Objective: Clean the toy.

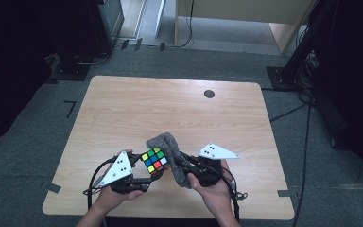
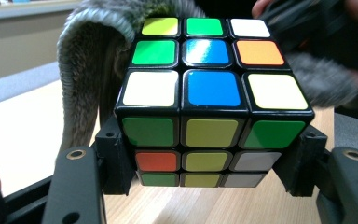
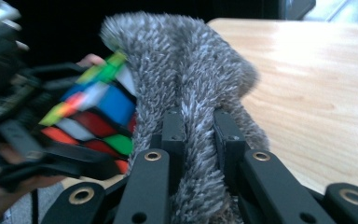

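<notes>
A scrambled colour cube (image 1: 154,161) (image 2: 212,100) (image 3: 93,112) is held above the near part of the wooden table (image 1: 170,113). My left gripper (image 1: 144,177) (image 2: 209,163) is shut on the cube, its jaws pressing the lower left and right sides. A fuzzy grey cloth (image 1: 172,153) (image 2: 91,70) (image 3: 191,98) drapes over the cube's far side. My right gripper (image 1: 185,168) (image 3: 199,140) is shut on that cloth, pinching a fold between its jaws. Both hands sit close together near the table's front edge.
A small black round mark (image 1: 209,93) lies near the table's far right. Dark stands and cables (image 1: 307,61) ring the floor beyond the table. Bare wood stretches behind and to both sides of the grippers.
</notes>
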Demonstrator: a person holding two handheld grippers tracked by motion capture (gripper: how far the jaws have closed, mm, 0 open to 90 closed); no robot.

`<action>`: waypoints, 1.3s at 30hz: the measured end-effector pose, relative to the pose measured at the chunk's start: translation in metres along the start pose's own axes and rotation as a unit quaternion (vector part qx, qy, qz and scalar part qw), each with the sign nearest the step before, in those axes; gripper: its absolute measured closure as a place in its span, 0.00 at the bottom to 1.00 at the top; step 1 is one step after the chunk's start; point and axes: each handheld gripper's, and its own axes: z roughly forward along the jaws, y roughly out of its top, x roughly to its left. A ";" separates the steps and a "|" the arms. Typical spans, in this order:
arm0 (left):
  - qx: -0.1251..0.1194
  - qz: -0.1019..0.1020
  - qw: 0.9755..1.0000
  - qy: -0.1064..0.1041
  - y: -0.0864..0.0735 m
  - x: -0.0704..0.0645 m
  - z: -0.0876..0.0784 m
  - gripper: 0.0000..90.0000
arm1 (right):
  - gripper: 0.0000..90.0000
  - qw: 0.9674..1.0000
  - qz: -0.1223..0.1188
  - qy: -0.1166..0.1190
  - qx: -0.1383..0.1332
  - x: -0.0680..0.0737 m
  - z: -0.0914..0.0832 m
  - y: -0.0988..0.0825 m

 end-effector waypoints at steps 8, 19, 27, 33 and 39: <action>0.001 0.007 1.000 0.004 0.002 -0.003 0.000 0.38 | 0.87 1.000 -0.004 0.013 -0.021 0.007 -0.006 0.004; -0.039 -0.025 0.999 0.001 0.006 0.003 -0.010 0.38 | 0.87 1.000 0.004 0.001 0.012 -0.003 0.007 -0.005; -0.076 -0.043 0.996 0.024 0.008 0.008 -0.018 0.38 | 0.87 0.999 0.020 0.039 0.032 0.001 0.021 -0.015; -0.076 -0.047 0.996 0.020 0.007 0.006 -0.016 0.38 | 0.88 0.997 -0.003 0.069 0.043 0.018 0.033 -0.023; -0.078 -0.050 0.995 0.026 0.007 0.008 -0.018 0.38 | 0.88 0.994 -0.024 0.094 0.052 0.027 0.040 -0.029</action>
